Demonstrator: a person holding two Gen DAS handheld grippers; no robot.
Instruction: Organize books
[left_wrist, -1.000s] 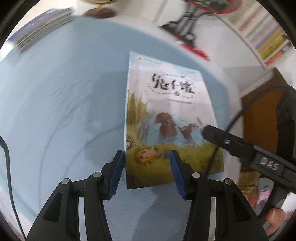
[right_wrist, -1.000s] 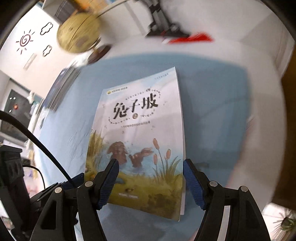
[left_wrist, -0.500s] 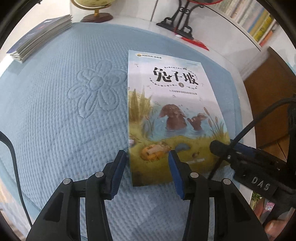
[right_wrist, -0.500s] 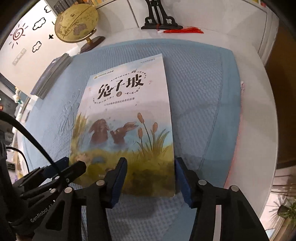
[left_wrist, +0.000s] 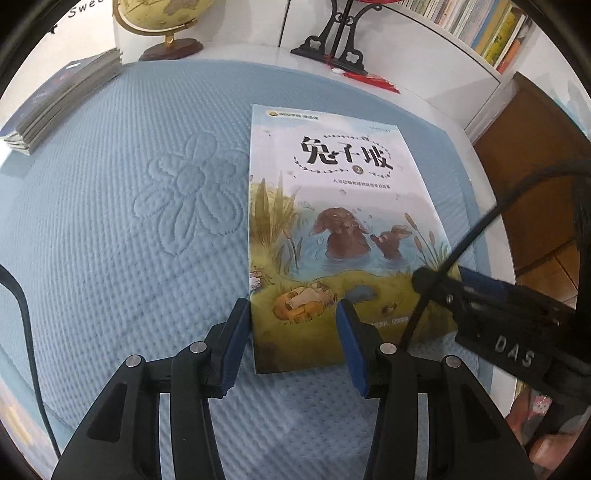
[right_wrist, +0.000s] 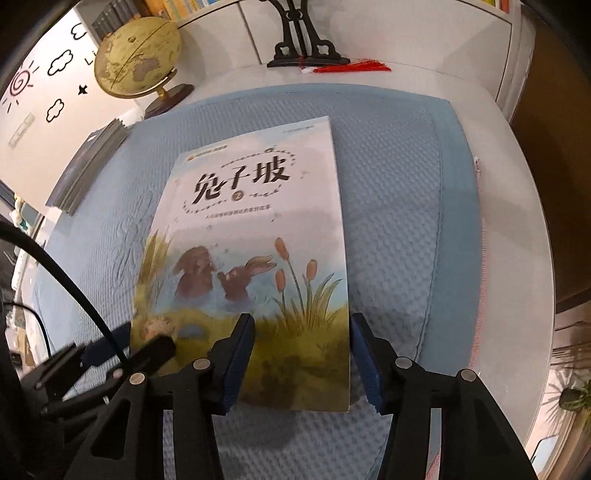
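Observation:
A picture book (left_wrist: 332, 206) with two brown rabbits on its cover lies flat on the blue quilted mat (left_wrist: 129, 221). My left gripper (left_wrist: 291, 314) is open over the book's near left corner, one finger beside the spine edge and the other above the cover. In the right wrist view the same book (right_wrist: 258, 229) lies ahead, and my right gripper (right_wrist: 301, 325) is open across its near right corner. Nothing is pinched by either gripper. The right gripper's fingers (left_wrist: 436, 284) reach over the book's right side in the left wrist view.
A stack of thin books (left_wrist: 62, 99) sits at the mat's far left corner. Behind the mat stand a globe (right_wrist: 136, 59) and a black stand (right_wrist: 303, 44) with a red tassel (right_wrist: 354, 68). A bookshelf (left_wrist: 480, 29) fills the far right. The table edge drops off to the right.
The right gripper's jaws have narrowed and it has shifted toward the book's right corner. The left gripper has rolled slightly; its view is sharp now, and the book lies where it was.

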